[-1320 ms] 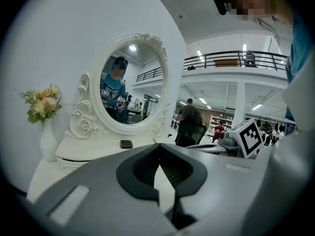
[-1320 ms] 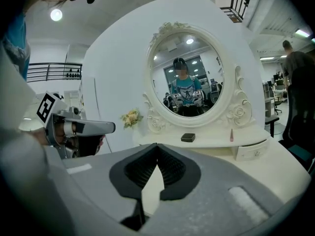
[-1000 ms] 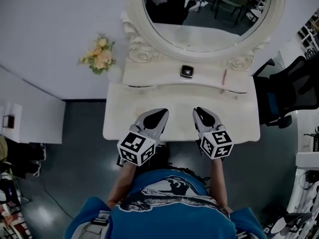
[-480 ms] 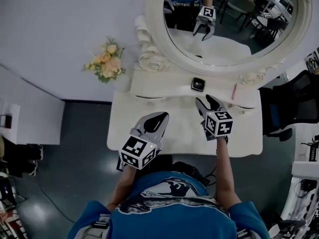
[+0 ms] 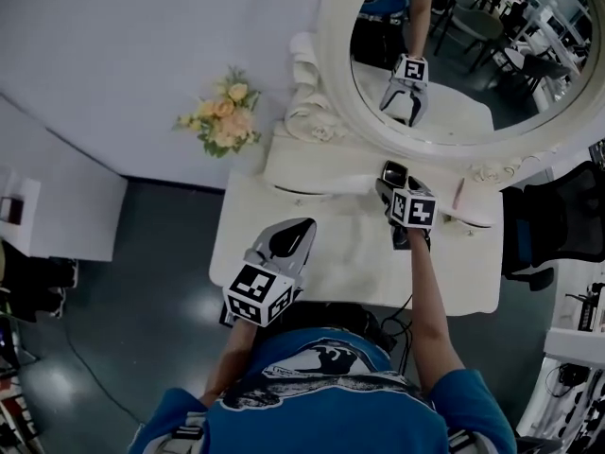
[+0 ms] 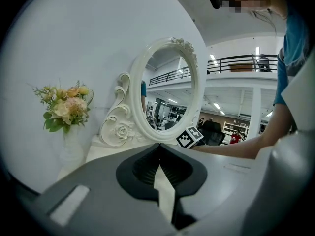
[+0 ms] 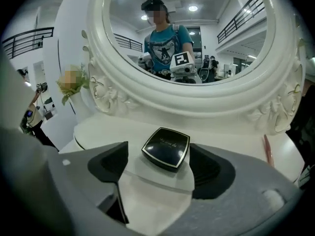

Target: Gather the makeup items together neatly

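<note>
- The right tool [image 5: 395, 185] had just been opening; its jaws stood wide apart either side of the black compact [image 7: 166, 148] on the far ledge [image 5: 312, 170], not pressing it.
- The mirror [image 5: 333, 112] rose just behind, with a pink stick [image 5: 458, 194] to the right.
- The left tool [image 5: 301, 227], jaws together and empty, hung over the near tabletop [image 5: 255, 253].
- Flowers [image 5: 224, 121] stood far left.

A large open lab hall: mezzanine railing [image 6: 246, 62], office chair [image 5: 567, 206], white vanity [image 5: 236, 225].
</note>
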Available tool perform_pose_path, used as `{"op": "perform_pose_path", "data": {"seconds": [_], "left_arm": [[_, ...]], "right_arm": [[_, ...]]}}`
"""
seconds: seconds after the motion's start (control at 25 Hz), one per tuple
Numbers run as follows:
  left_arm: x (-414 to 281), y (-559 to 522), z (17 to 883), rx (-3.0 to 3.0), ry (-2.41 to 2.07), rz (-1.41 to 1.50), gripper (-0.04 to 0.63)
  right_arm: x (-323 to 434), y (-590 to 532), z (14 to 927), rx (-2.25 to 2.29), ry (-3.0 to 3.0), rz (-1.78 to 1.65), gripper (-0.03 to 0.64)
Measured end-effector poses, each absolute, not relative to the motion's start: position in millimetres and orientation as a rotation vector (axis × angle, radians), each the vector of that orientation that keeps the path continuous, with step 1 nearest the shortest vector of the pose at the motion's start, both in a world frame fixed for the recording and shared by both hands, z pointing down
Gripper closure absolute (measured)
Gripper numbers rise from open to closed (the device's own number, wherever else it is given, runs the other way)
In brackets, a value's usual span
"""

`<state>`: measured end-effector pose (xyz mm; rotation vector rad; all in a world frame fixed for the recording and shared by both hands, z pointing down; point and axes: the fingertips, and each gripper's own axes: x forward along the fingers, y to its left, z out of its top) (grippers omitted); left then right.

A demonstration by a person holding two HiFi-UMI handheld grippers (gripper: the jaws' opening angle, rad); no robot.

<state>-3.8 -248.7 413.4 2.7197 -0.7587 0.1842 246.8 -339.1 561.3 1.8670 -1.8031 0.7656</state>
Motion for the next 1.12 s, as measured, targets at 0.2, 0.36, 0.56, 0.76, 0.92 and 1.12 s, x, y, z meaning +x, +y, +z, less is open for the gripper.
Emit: {"op": "perform_pose_path", "data": {"seconds": [0.2,0.36,0.56,0.76,0.92,1.12], "left_arm": [[-17.6,-256.4,415.3,2.692,-0.814,0.171,0.581],[-23.0,-256.4,419.9,2.668,-0.834,0.182,0.581],[-22.6,-252.7,422.9,2.662,-0.831,0.180,0.581],[-22.4,-250.1,422.0,2.658,-0.848,0.169,0.581],[-20.1,-246.2,423.2,2.645,-0.874,0.172,0.581],[-12.0,-232.9,423.3,2.625,-0.900,0.177,0.581]], "right_arm": [[258.4,-352.3,576.2,1.881,-1.694,0.815,0.234],[266.2,-352.5,576.0,1.986,-1.700,0.823,0.272],[264.2,-348.4,575.3,1.981,-1.728,0.807,0.276],[256.6,-319.8,574.3,1.981,-1.752,0.836,0.276],[246.0,-290.3,575.8,1.939,-1.798,0.811,0.278],[236.3,-254.6,573.1,1.906,-1.840,0.796,0.278]]}}
